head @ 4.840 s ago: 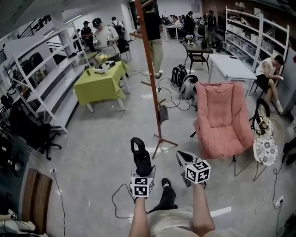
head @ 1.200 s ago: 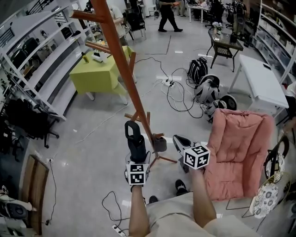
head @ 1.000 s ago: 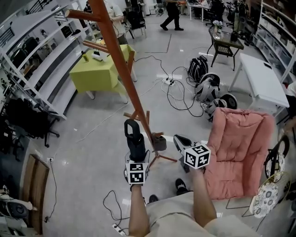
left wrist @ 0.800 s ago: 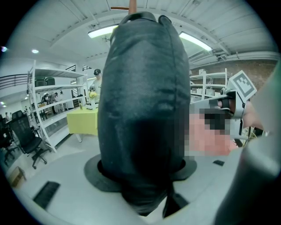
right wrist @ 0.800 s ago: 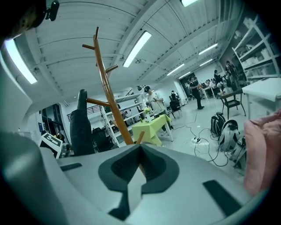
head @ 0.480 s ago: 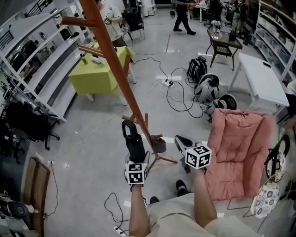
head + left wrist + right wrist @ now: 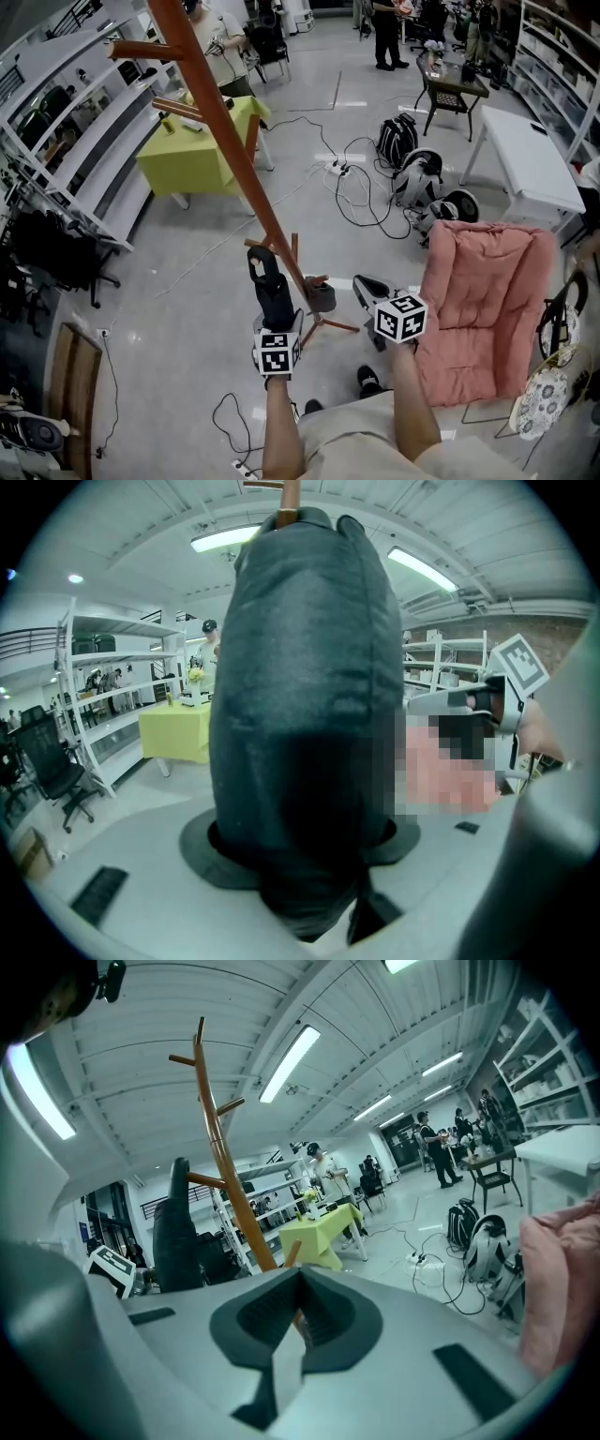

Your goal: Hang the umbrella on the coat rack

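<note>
Jaws of the left gripper (image 7: 277, 323) stand wide and are clamped on a black folded fabric umbrella (image 7: 300, 714), which fills the whole span between them. I read the right gripper (image 7: 298, 1309) as closed, pad against pad, with nothing held.

Umbrella orientation: its long axis runs straight out along the left jaws and stands roughly upright above the marker cube. I cannot make out whether the rounded shape at its far end is a loop or a strap.

Key relation: the brown wooden coat rack (image 7: 225, 131) stands just beyond the umbrella, slightly to the right in the head view. Its pole slants up and away to the left. Two short low pegs (image 7: 266, 246) sit just past the umbrella's far end, and the longer pegs branch off much higher. The left hand is the nearer one, so I judge that it should carry out the hang while the right stays in reserve.

Limits of view:
- The umbrella covers the left pads.
- The head view cuts off the rack's top.
- A mosaic patch blanks part of the left gripper view.
</note>
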